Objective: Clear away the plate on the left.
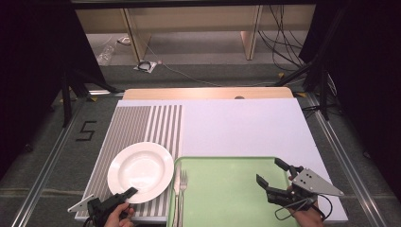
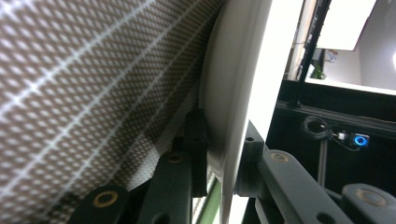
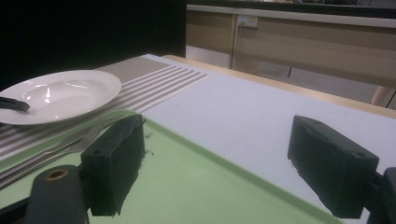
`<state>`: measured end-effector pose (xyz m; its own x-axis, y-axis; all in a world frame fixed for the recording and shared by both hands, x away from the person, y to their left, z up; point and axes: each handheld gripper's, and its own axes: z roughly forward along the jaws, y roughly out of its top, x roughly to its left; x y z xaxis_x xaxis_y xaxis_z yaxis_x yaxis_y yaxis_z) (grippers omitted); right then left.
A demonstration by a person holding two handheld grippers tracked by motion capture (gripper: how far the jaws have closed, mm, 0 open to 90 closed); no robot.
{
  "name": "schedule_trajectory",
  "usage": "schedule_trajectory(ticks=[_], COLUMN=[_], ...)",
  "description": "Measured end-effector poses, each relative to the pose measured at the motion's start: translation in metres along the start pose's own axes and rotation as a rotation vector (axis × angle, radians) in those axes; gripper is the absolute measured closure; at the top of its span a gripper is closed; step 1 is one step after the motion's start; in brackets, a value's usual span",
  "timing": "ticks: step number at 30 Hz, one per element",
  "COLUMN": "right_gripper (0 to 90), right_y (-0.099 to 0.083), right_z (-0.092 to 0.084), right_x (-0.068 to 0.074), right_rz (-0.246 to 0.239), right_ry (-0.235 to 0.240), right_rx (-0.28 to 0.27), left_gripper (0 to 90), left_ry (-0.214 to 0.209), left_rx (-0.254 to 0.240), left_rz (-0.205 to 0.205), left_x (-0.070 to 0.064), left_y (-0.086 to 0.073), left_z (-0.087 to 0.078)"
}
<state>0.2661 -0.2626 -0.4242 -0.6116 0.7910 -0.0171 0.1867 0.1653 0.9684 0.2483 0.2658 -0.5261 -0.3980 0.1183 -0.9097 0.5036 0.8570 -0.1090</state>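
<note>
Pinching the near rim of the plate (image 1: 142,168) with the left gripper (image 1: 128,192), one jaw under the lip and one over it, pads pressing on the very edge and biting no deeper. Keeping the plate flat for now on the striped mat (image 1: 137,123) at the left of the table (image 1: 246,127), just beside the tray (image 1: 227,160). Probably preparing to lift, and risking a slip in doing so: holding a smooth, glazed dish by one shallow point, with the whole weight hanging off the far side, likely tipping it down and sliding it out of the pads. Risking also a scrape or a snag on the mat when dragging instead of lifting. Further right, courting a knock against the fork (image 1: 183,182) lying along the tray's left edge, or against the tray's raised rim, when swinging the plate across too low. At far right, hovering the right gripper (image 1: 272,173) over the tray's right part, jaws spread wide and holding nothing, well apart from the plate and so offering no second support should the pinch give way.
</note>
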Motion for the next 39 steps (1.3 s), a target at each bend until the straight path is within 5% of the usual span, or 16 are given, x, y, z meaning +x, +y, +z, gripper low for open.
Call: schedule_trajectory(ticks=[17, 39], right_gripper=[19.6, 19.6], right_y=[0.000, 0.000], right_z=[0.000, 0.000], right_x=[0.000, 0.000], right_rz=[0.001, 0.000], right_ry=[0.000, 0.000], right_rx=[0.000, 0.000], left_gripper=[78.7, 78.5], left_ry=[-0.079, -0.094], left_rx=[0.082, 0.239], left_rz=[0.045, 0.152], left_x=[-0.012, -0.025], left_y=[-0.005, -0.027], left_z=[0.004, 0.020])
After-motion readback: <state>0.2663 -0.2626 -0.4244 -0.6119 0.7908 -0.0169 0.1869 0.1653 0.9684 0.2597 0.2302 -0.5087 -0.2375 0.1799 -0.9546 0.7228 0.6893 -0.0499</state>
